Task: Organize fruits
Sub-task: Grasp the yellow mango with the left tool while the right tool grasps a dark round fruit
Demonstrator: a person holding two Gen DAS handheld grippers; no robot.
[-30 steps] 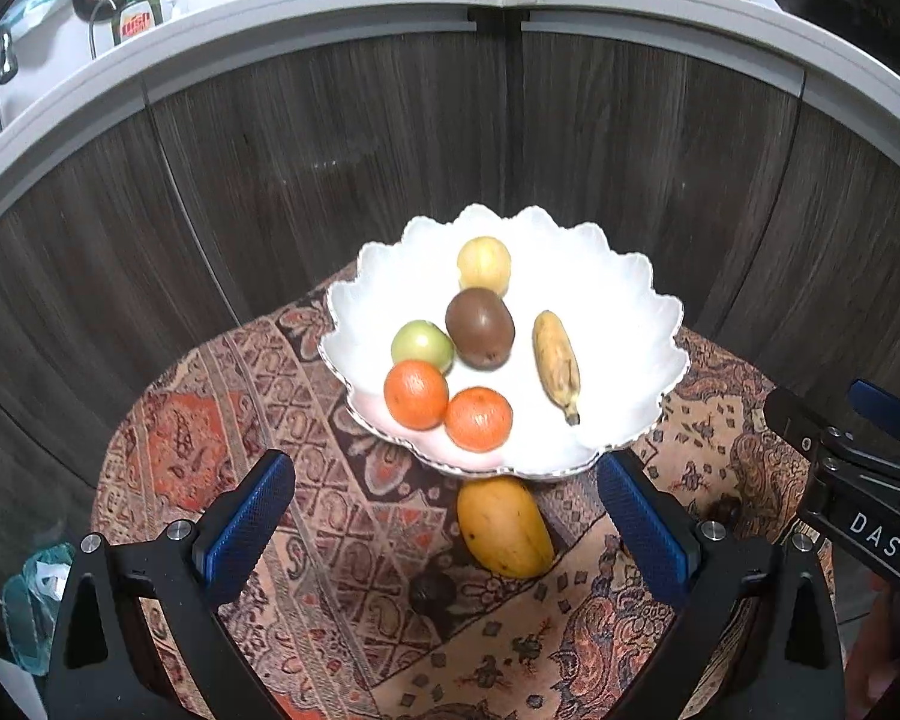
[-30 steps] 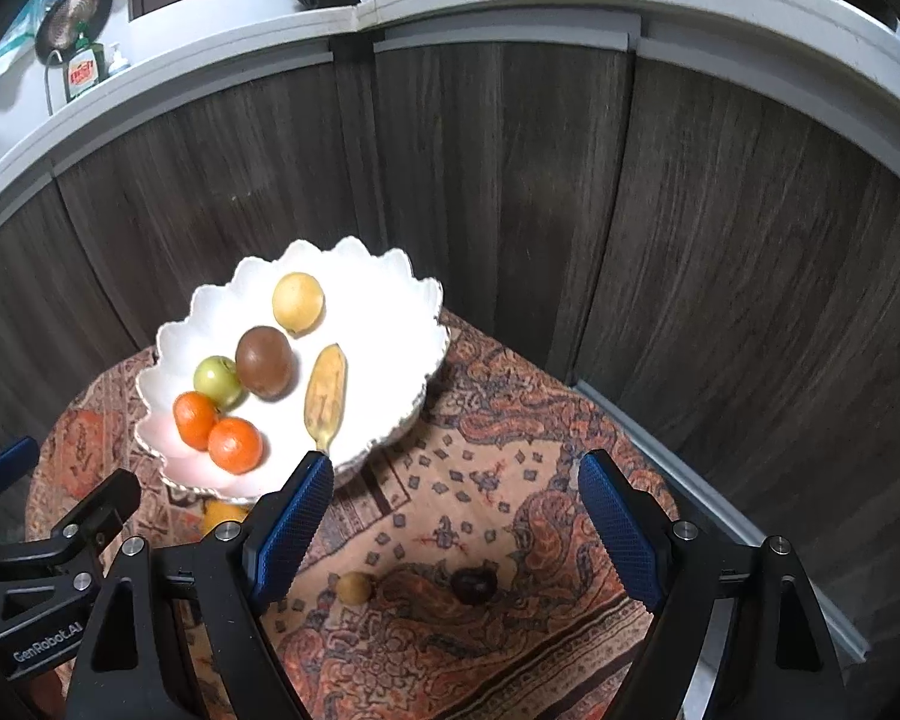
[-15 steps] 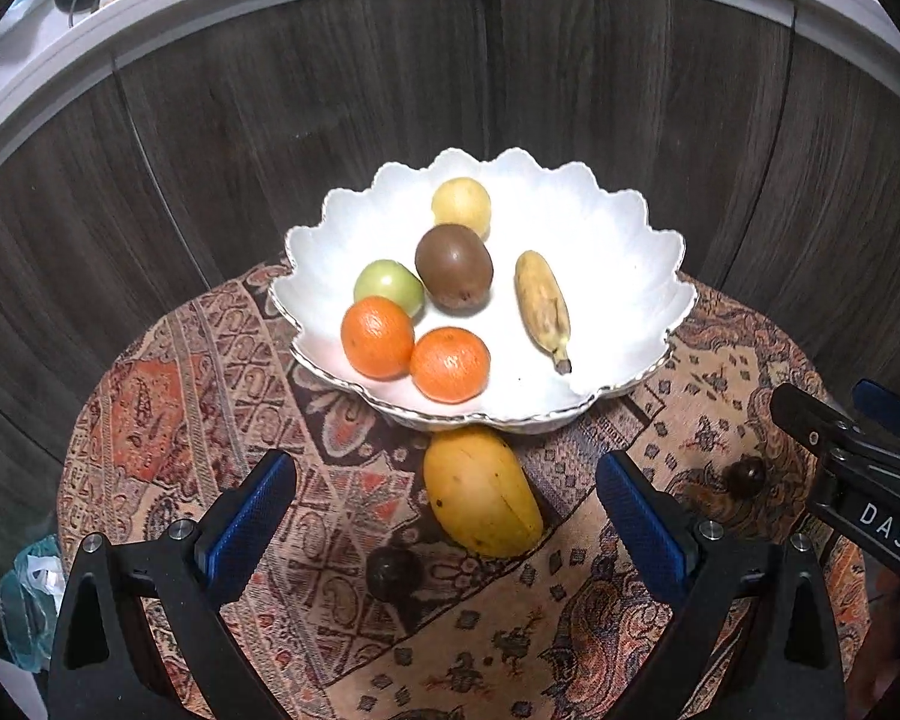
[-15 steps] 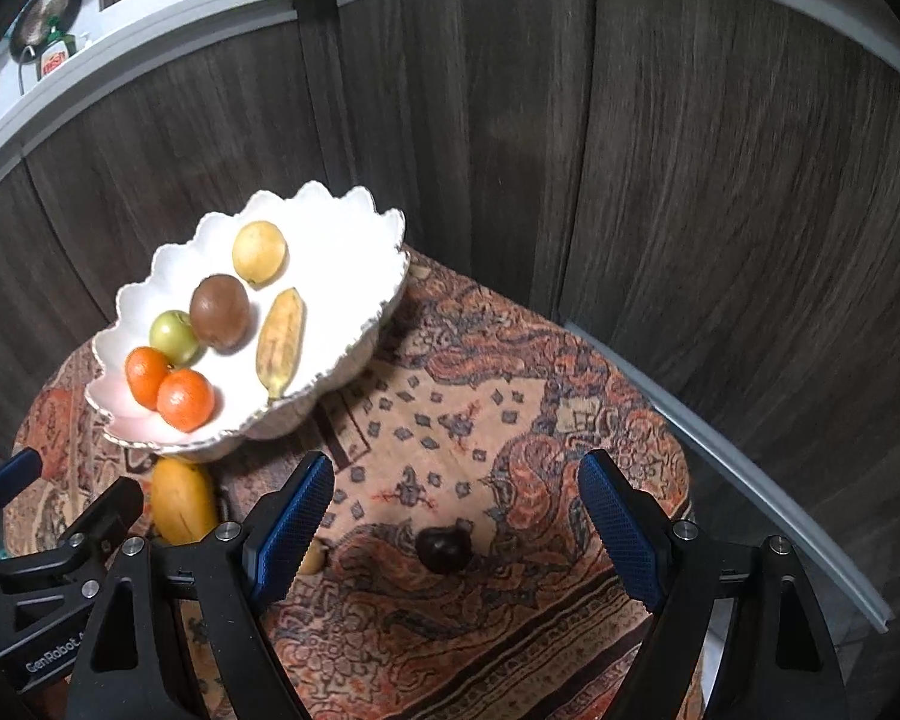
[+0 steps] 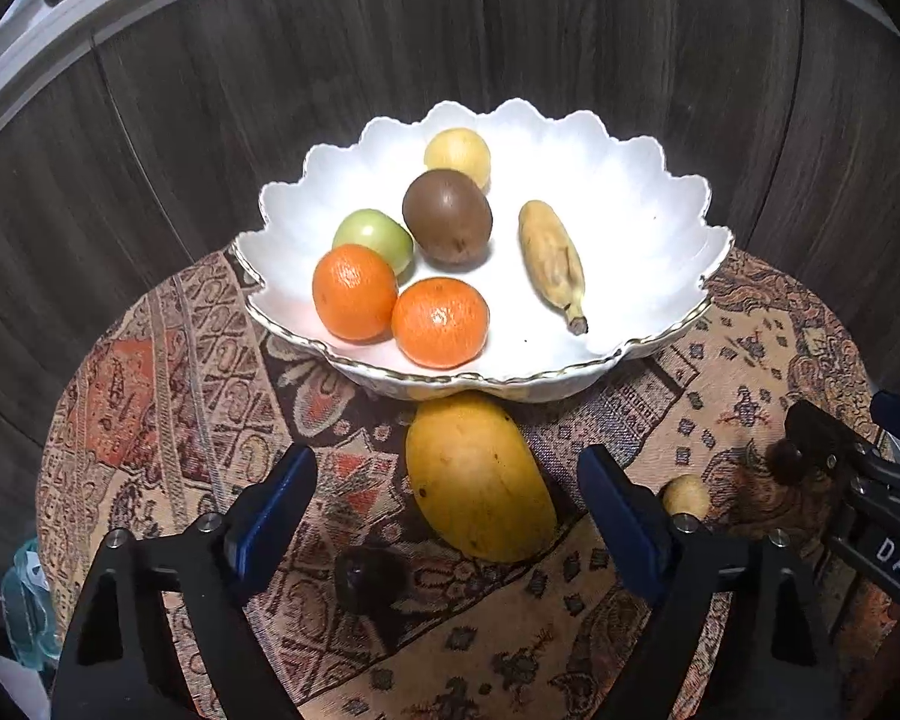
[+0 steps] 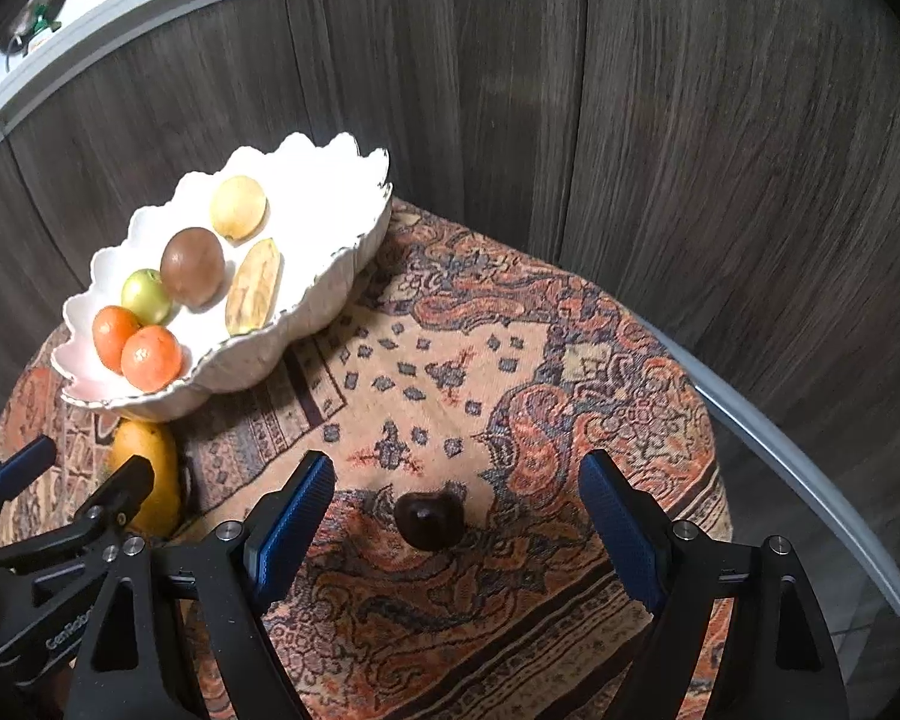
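Observation:
A white scalloped bowl (image 5: 648, 180) on a round patterned table holds two oranges (image 5: 354, 291), a green fruit (image 5: 373, 237), a brown fruit (image 5: 447, 216), a yellow fruit (image 5: 457, 151) and a small banana (image 5: 551, 264). A mango (image 5: 477, 477) lies on the cloth in front of the bowl, between the fingers of my open left gripper (image 5: 447, 510). A dark fruit (image 5: 369, 579) lies nearer. My open right gripper (image 6: 450, 510) straddles another dark fruit (image 6: 429, 519). A small tan fruit (image 5: 685, 497) sits beside the left gripper's right finger.
The table has a patterned cloth (image 6: 510, 360) and stands against dark wood panels (image 6: 690, 120). A grey ledge (image 6: 810, 480) runs past the table's right edge. The bowl (image 6: 306, 312) and mango (image 6: 147, 480) also show in the right wrist view.
Both grippers have moved forward and down toward the table. The mango now lies between the left fingers, and the dark fruit sits between the right fingers. Both stay open.

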